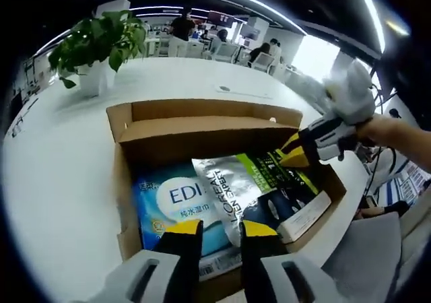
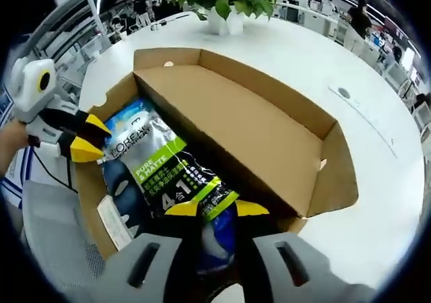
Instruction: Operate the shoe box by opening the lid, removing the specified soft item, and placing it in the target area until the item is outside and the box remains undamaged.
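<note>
A: Cardboard first, in the left gripper view: the shoe box [image 1: 202, 131] sits open on the white table [image 1: 60, 182], its lid [image 1: 202, 109] folded back on the far side. What lies inside?

B: A silver and green L'Oreal pouch [image 1: 262, 188] lies on top of a blue wipes pack [image 1: 178, 202], with a white card [image 1: 306, 217] at the pouch's near corner. The left tongs [image 1: 221, 229] hang over the near edge of the box, jaws a little apart with nothing between them.

A: And the other tool?

B: The right tongs [image 1: 294, 151] come in from the right, held by a hand [image 1: 397, 133], tips at the pouch's upper corner. Whether they pinch it I cannot tell. A potted plant [image 1: 97, 44] stands on the table beyond the box.

A: In the right gripper view?

B: The box [image 2: 269, 135] is seen from the other side, lid [image 2: 262, 124] tilted back. The pouch [image 2: 165, 175] lies inside, the blue pack [image 2: 219, 232] under it. The right tongs [image 2: 217, 209] are slightly parted just above the pouch's end, holding nothing I can see. The left tongs [image 2: 84, 141] reach in from the left, tips close together beside the pouch's far corner. The plant [image 2: 225, 0] stands at the top.
</note>
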A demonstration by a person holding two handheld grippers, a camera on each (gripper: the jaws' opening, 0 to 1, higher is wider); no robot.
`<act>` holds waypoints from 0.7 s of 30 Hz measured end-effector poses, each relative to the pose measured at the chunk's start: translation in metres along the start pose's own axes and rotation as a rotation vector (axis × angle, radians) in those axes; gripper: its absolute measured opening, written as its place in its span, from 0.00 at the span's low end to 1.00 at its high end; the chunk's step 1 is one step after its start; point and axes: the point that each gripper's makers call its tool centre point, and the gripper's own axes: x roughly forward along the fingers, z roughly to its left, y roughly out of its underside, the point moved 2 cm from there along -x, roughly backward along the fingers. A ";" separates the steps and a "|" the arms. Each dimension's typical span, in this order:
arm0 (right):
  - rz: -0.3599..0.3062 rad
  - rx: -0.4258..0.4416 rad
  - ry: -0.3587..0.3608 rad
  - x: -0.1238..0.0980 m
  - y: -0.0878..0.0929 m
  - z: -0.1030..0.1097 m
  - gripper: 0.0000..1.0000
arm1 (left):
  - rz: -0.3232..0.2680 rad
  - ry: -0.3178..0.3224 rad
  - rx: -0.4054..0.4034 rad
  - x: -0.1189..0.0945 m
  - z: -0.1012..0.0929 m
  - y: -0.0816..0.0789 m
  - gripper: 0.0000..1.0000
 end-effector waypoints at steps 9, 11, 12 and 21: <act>-0.014 0.013 -0.013 -0.001 -0.001 0.000 0.15 | -0.001 0.093 -0.146 0.015 -0.013 0.001 0.18; -0.017 0.014 -0.015 -0.001 -0.001 0.000 0.15 | 0.003 0.078 -0.129 0.016 -0.010 0.001 0.17; -0.020 0.014 -0.017 -0.001 -0.001 0.000 0.15 | 0.003 0.076 -0.129 0.016 -0.010 0.001 0.17; -0.036 0.172 -0.113 -0.003 0.004 0.011 0.08 | -0.015 0.078 -0.134 0.017 -0.015 -0.002 0.08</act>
